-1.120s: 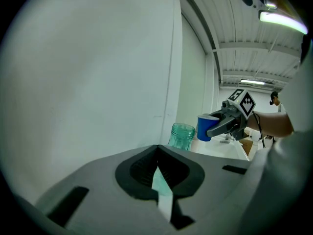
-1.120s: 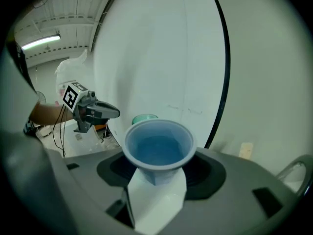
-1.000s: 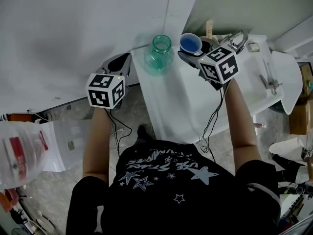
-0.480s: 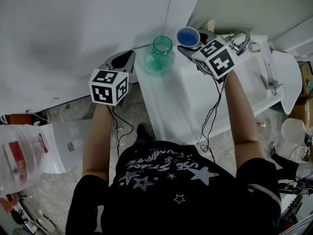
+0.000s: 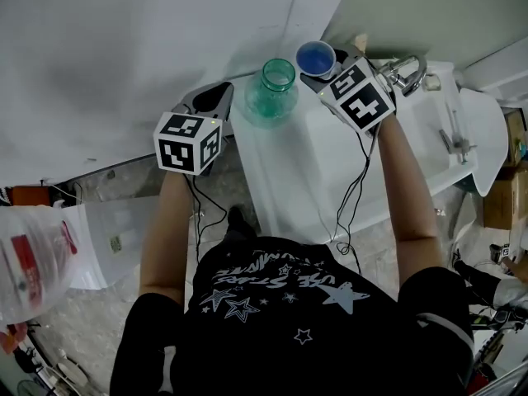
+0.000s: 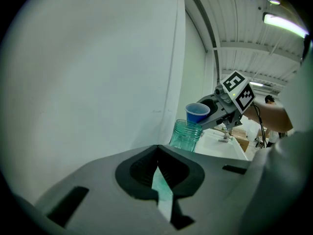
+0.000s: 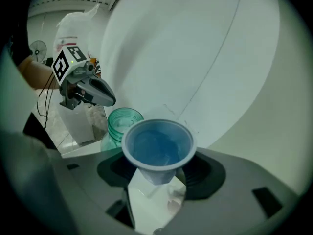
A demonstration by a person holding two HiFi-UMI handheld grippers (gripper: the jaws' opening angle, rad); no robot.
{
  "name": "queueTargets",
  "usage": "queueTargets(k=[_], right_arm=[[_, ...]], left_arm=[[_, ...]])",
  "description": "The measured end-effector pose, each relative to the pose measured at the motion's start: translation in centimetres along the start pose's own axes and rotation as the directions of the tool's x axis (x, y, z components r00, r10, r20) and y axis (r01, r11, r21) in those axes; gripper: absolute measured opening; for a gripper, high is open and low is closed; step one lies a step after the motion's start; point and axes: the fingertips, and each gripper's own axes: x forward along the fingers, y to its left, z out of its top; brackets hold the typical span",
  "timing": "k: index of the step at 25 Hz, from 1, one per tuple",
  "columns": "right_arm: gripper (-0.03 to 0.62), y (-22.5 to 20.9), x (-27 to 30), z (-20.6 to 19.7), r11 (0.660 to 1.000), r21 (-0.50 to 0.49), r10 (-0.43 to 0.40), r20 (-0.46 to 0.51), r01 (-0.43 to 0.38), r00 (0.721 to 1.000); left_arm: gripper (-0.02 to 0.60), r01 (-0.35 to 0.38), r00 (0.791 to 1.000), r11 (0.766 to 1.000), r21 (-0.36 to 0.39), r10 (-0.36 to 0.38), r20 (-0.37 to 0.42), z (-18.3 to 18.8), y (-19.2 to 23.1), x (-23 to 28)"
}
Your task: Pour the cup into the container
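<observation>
A blue plastic cup (image 5: pixel 315 57) is held upright above the white counter (image 5: pixel 313 172), with my right gripper (image 5: pixel 320 71) shut on its lower wall. In the right gripper view the cup (image 7: pixel 159 146) fills the space between the jaws of the right gripper (image 7: pixel 157 174); what it holds I cannot make out. A green glass jar (image 5: pixel 275 87) stands open-mouthed just left of the cup, and the right gripper view shows this jar (image 7: pixel 121 123) close beside the cup's rim. My left gripper (image 5: pixel 211 99) hovers left of the jar, shut and empty (image 6: pixel 157 153).
A chrome tap (image 5: pixel 406 71) and a white basin (image 5: pixel 450 139) lie right of the cup. A white wall (image 5: pixel 124 48) rises directly behind the jar. A clear plastic bag (image 5: pixel 33 262) sits on the floor at the far left.
My right gripper has carried the cup left and farther back, closer to the jar's mouth. The left gripper has drifted slightly right towards the jar.
</observation>
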Motion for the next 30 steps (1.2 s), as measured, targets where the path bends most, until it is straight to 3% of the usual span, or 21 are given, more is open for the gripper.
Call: queueTargets(k=[12,30], right_arm=[[0.273,-0.2,0.4,1.1,0.981,-0.189,-0.062,-0.060,0.050,0.996],[0.273,0.0,1.0,1.6,0.933,-0.346,-0.147,-0.117,0.099,0.982]], left_arm=[[0.009,0.015,1.000,1.000,-0.023,-0.014,0.004,-0.3,-0.3,0.5],[0.009,0.022,1.000,0.999,-0.034,-0.022,0.015,-0.2,-0.4,0.4]])
